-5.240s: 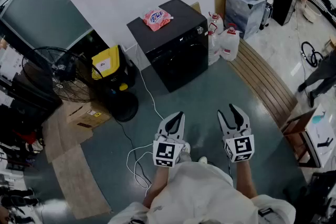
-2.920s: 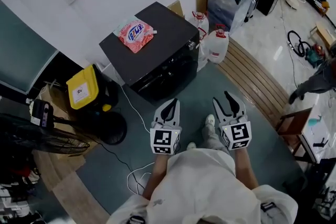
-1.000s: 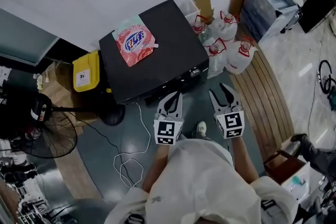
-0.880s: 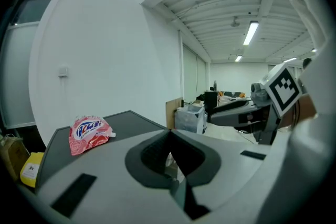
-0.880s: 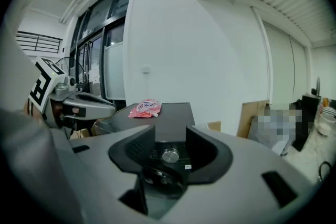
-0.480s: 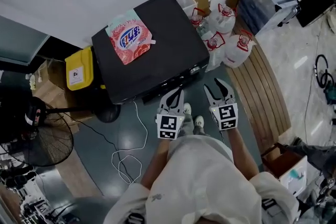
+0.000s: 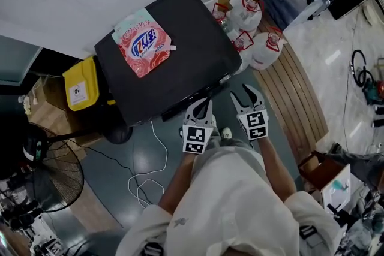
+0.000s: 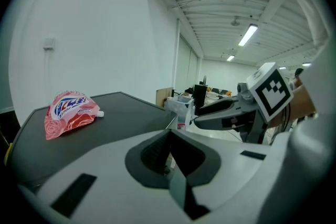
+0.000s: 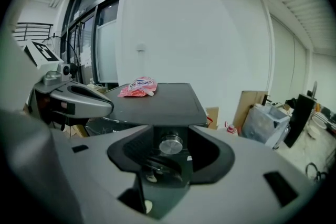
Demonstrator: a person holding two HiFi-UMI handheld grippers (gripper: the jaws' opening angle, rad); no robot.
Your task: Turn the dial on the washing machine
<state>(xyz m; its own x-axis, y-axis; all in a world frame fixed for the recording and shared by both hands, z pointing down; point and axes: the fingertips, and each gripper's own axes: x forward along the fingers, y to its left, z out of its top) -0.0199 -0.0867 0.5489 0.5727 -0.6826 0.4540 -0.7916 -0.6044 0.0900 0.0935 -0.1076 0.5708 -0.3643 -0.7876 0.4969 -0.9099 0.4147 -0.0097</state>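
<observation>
The dial (image 9: pixel 170 144) sits at the right end of the washing machine's (image 7: pixel 162 51) front panel. It lies straight ahead of the nearer right gripper (image 7: pixel 245 95), whose empty jaws are opening. The left gripper (image 7: pixel 200 110) is closed.

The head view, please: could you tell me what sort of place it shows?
Probably a workshop or test space, not a home laundry: a washing machine stands among a floor fan, jugs and loose cable.

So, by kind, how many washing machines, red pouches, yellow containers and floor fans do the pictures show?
washing machine: 1
red pouch: 1
yellow container: 1
floor fan: 1
Total: 4
</observation>
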